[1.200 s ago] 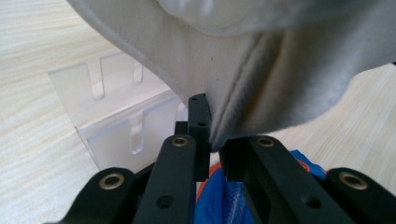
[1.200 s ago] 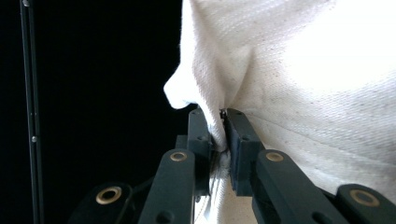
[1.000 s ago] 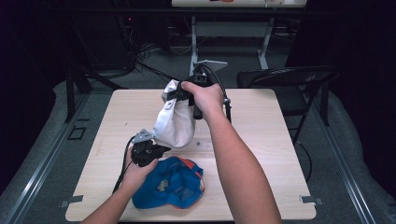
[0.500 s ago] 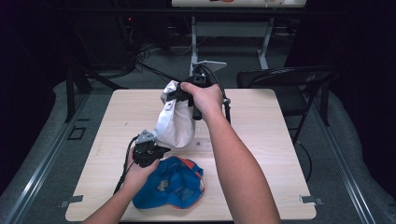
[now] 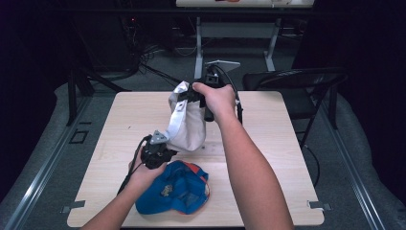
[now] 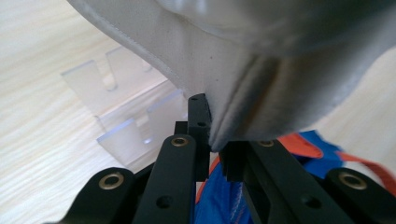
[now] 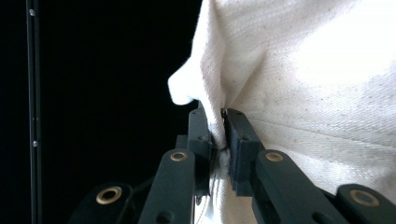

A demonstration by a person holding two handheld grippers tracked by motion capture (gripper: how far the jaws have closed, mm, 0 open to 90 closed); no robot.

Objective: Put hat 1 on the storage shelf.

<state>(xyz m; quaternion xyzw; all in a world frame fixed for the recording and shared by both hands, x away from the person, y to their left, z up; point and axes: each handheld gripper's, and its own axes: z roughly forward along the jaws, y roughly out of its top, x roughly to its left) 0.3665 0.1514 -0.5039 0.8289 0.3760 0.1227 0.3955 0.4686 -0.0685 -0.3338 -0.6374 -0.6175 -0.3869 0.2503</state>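
Surface: a pale wood-grain table [image 5: 268, 143] with a squared top; small metal brackets sit at its two near corners.
Room: dark around the table; grey floor, a black folding chair [image 5: 306, 88] just past the far right corner, a second table's white legs [image 5: 198, 43] behind, cables on the floor beyond the far edge.
White cloth bag: the bag [image 5: 187, 122] is held up over the middle of the table, stretched between the two grippers, its top higher and farther away, its lower corner nearer the person.
Right gripper: the right gripper [image 7: 218, 135] is clamped on a fold of the cloth at the bag's upper edge; in the high view it sits at the far side of the bag [image 5: 207, 93].
Left gripper: the left gripper [image 6: 214, 140] pinches a seamed lower corner of the bag between its closed jaws; in the high view it is near the left of centre [image 5: 160, 151].
Blue cap: a blue cap with orange trim [image 5: 174, 194] lies on the table near the front edge, just beside the left hand [image 5: 143, 175], below the bag.
Clear stand: a transparent plastic piece [image 6: 121, 107] with upright tabs rests on the table under the bag.
Edges: the cap reaches close to the near edge; the bag hangs well inside all four edges.
Open room: bare tabletop to the left, the right and along the far side.
Writing: a yellowish emblem shows on the cap, too small to read.
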